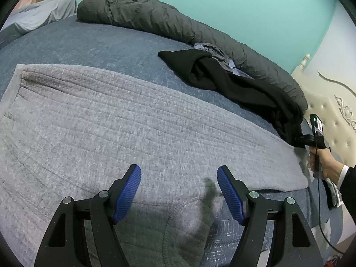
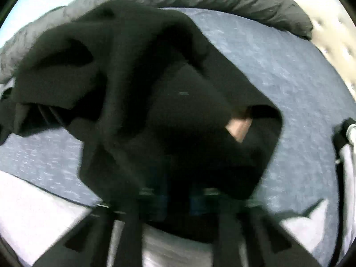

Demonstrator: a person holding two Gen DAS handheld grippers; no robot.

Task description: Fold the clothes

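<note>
A grey quilted garment (image 1: 115, 120) lies spread flat on the blue bed (image 1: 93, 44). My left gripper (image 1: 179, 178) hovers open over its near edge, blue pads (image 1: 131, 191) wide apart with nothing between them. A black garment (image 1: 233, 82) stretches from the middle of the bed to the right, where my right gripper (image 1: 299, 139) is shut on its end. In the blurred right wrist view the black garment (image 2: 133, 89) drapes over my right gripper (image 2: 178, 193) and hides its fingertips.
A rolled dark grey duvet (image 1: 155, 15) runs along the far side against the teal wall. A crumpled bluish garment (image 1: 213, 51) sits behind the black one. A cream tufted headboard (image 1: 329, 111) stands at the right. A person's hand (image 1: 324, 160) holds the right gripper's handle.
</note>
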